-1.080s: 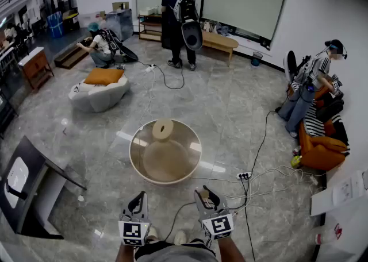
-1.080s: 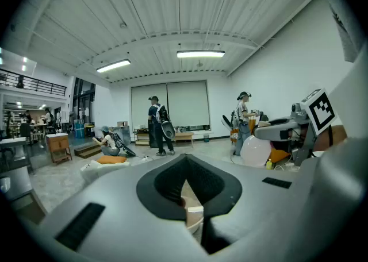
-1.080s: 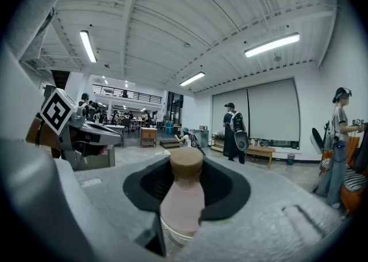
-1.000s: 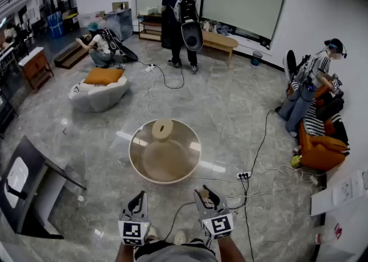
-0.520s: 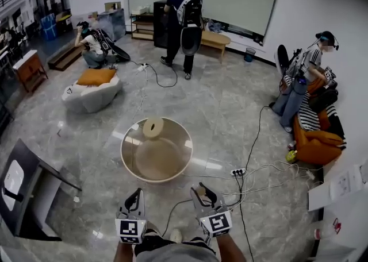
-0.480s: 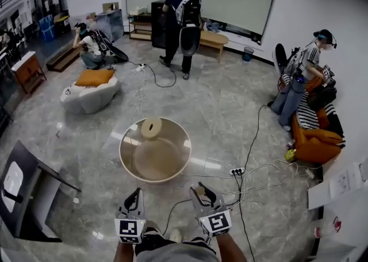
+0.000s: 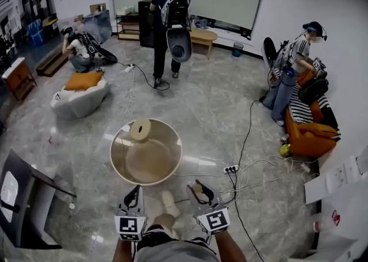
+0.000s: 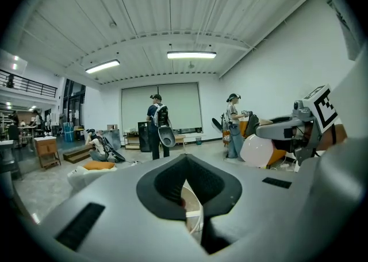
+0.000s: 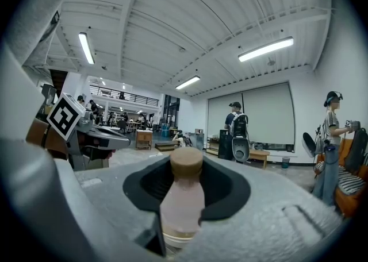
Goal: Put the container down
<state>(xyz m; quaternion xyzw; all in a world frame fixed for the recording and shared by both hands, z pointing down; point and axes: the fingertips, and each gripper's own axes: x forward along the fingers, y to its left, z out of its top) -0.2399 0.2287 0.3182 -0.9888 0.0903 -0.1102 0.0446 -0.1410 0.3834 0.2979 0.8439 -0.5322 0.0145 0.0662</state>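
Observation:
The container is a pale pink bottle (image 9: pixel 183 197) with a tan cap (image 9: pixel 186 161). It stands upright between the jaws of my right gripper (image 9: pixel 185 195), which is shut on its body. In the head view the right gripper (image 7: pixel 198 191) is low and centre-right, with the cap (image 7: pixel 197 187) showing at its tip. My left gripper (image 7: pixel 135 196) is beside it on the left. Its jaws are together with nothing held, as the left gripper view (image 8: pixel 185 183) also shows. Ahead of both stands a round glass-topped table (image 7: pixel 118 166) with a tan disc (image 7: pixel 140 129) on it.
A power strip (image 7: pixel 231 169) and loose cables lie on the floor to the right. There is a black stand (image 7: pixel 23 189) at the left. My shoe (image 7: pixel 169 203) is between the grippers. People stand or sit at the back and right, near a white beanbag (image 7: pixel 77 99) and orange seats (image 7: pixel 310 143).
The whole view has shifted. The round table now lies further left and a little lower in view, and a shoe has come forward between the grippers. Both grippers keep their pose and grip.

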